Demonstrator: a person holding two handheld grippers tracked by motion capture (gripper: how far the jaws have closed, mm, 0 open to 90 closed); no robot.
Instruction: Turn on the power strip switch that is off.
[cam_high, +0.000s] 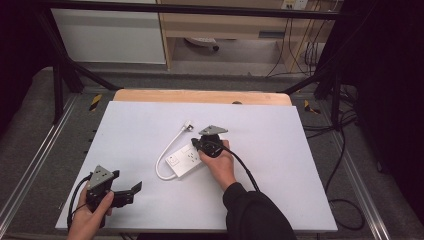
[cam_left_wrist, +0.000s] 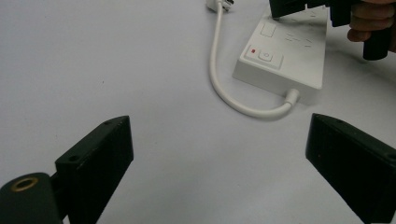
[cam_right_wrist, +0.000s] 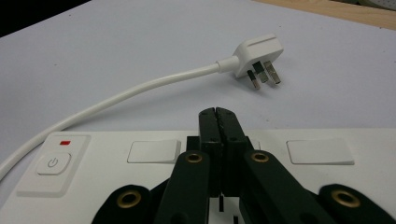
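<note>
A white power strip (cam_high: 184, 161) lies near the middle of the white table top (cam_high: 280, 150). Its white cable (cam_high: 162, 162) loops out on the left and runs back to a loose three-pin plug (cam_high: 188, 125). My right gripper (cam_high: 196, 145) hangs over the strip's far end with its jaws shut and nothing between them. In the right gripper view the joined tips (cam_right_wrist: 218, 114) sit above the strip's socket face (cam_right_wrist: 107, 182), right of the power button (cam_right_wrist: 53, 163), with the plug (cam_right_wrist: 257, 56) beyond. My left gripper (cam_high: 131, 192) stands open at the near left, its jaws (cam_left_wrist: 222, 133) empty and facing the strip (cam_left_wrist: 285, 60).
A wooden strip (cam_high: 200, 96) borders the table's far edge. Black frame posts (cam_high: 57, 85) stand at the back corners, and cables (cam_high: 345, 200) lie on the floor to the right. Bare table top lies between my left gripper and the strip.
</note>
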